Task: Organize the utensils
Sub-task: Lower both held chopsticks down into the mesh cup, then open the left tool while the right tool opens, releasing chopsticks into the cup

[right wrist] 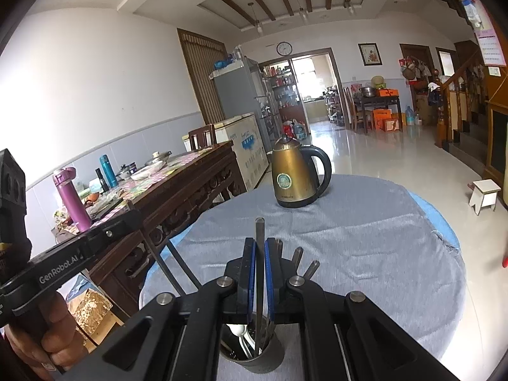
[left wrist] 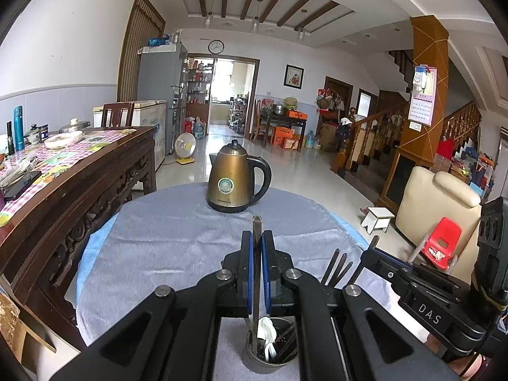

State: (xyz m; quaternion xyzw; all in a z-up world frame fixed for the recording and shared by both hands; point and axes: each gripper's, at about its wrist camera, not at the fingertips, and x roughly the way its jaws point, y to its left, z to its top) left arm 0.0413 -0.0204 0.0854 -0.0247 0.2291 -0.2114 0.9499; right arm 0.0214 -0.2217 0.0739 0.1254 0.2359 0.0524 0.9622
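You are in a bright tiled living room, working over a round worktop (left wrist: 165, 247) draped in a pale blue-grey cloth, with a bronze electric kettle with a black handle (left wrist: 234, 180) standing at its far side and a dark carved wooden side table (left wrist: 95, 171) well off to your left. Your left tongs (left wrist: 257, 247) are pinching 1 slim dark metal utensil handle (left wrist: 256, 225), which runs upright between the blue pads, its top poking above the fingertips and its lower end reaching down into the small round steel utensil cup (left wrist: 270, 349) directly beneath. Your right tongs (right wrist: 260, 254) are likewise clamped on 1 flat grey metal utensil handle (right wrist: 259, 231), also standing near vertical, with its lower end inside the same cup (right wrist: 254, 352), where a white plastic spoon (right wrist: 241, 333) and other handles already sit. So both utensils have their long axes pointing straight down into the cup, and each looks to be within its rim already. Neither hand is clearly nearer; they crowd the same opening, nearly touching. I judge the coming move to be a release, best done 1 hand at a time so the tongs do not knock the cup over.
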